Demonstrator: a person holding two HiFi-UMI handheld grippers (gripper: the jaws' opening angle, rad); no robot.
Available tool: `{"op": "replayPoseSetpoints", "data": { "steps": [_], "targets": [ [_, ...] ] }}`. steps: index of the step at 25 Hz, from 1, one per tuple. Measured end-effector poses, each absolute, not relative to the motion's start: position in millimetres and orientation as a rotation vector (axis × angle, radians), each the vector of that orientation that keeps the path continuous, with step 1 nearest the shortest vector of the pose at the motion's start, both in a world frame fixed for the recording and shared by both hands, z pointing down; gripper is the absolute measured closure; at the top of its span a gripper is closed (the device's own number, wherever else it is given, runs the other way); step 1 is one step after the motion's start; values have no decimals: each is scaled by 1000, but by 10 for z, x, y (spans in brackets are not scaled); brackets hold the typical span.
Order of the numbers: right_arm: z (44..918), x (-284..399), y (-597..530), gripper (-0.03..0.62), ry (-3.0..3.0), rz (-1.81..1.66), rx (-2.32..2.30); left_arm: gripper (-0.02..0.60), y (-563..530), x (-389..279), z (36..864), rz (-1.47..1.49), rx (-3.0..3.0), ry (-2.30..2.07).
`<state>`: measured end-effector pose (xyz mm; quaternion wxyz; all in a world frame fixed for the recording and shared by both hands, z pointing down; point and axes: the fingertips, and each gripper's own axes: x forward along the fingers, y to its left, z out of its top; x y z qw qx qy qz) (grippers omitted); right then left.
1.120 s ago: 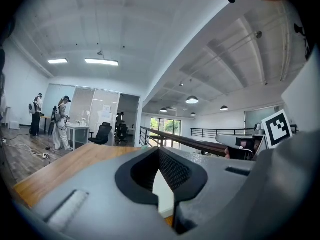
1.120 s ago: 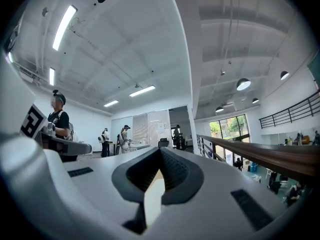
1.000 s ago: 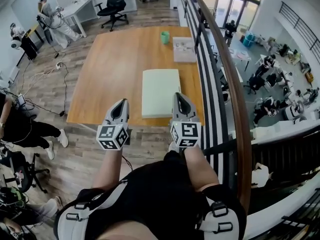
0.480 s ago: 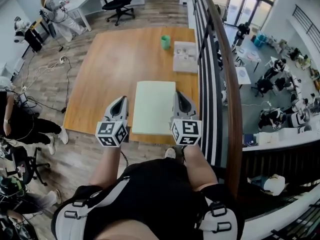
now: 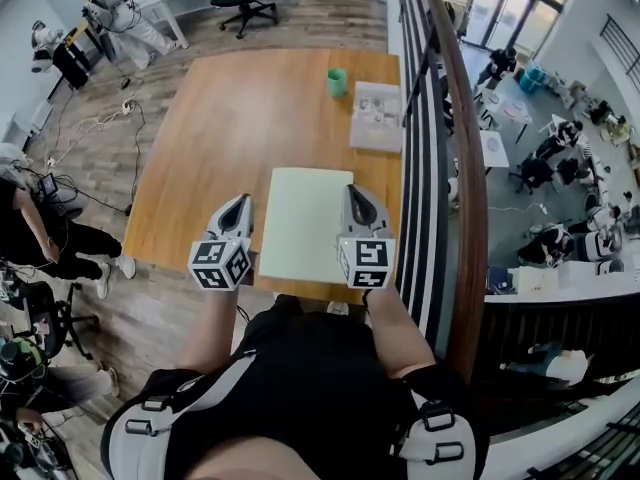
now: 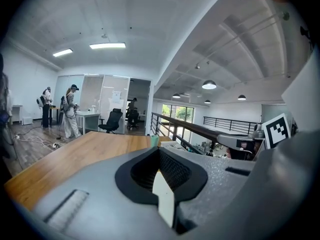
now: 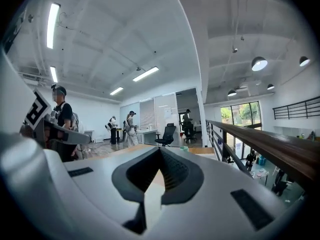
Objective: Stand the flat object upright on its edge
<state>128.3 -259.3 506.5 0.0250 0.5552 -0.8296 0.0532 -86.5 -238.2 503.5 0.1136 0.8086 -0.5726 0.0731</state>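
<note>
Pale flat panel point(image 5: 305, 223) lay on wooden table point(image 5: 225, 118). Left gripper point(image 5: 238, 203) at its 9 o'clock, right gripper point(image 5: 354, 193) at 3 o'clock; both jaws pressed together, empty.

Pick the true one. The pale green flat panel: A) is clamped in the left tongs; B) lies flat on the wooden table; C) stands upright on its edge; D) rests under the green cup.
B: the panel lies flat on the wooden table, between the shut, empty left tongs and right tongs.

One table point(image 5: 230, 118); one flat board point(image 5: 305, 223); one green cup point(image 5: 337, 81); one clear box point(image 5: 376, 118); two grippers, left point(image 5: 240, 203) and right point(image 5: 353, 193).
</note>
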Motion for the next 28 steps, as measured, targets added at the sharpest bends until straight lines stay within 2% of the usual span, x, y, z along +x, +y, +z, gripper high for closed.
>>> {"op": "replayPoseSetpoints", "data": {
  "steps": [4,6,7,9,11,19,28],
  "targets": [
    [5175,1246,-2778,588,-2566,253,1704,580,-2551,-898,5157,269,2370,-1642],
    [5264,1226,-2890,564,-2567,347,1677,574,-2662,-894,5215,286,2371,-1591],
    [5325,1217,-2935,548,-2562,403,1661,544,-2711,-894,5257,289,2366,-1560],
    [5453,1194,-2999,514,-2542,498,1630,437,-2782,-904,5370,300,2344,-1489],
    [5602,1176,-3023,488,-2502,556,1597,422,-2813,-930,5519,335,2316,-1431],
    [6360,1220,-2954,450,-2268,774,1473,397,-2797,-973,6314,547,2177,-1255],
    [7182,1307,-2721,448,-2054,1038,1375,397,-2780,-992,6954,646,2024,-1113]
  ]
}}
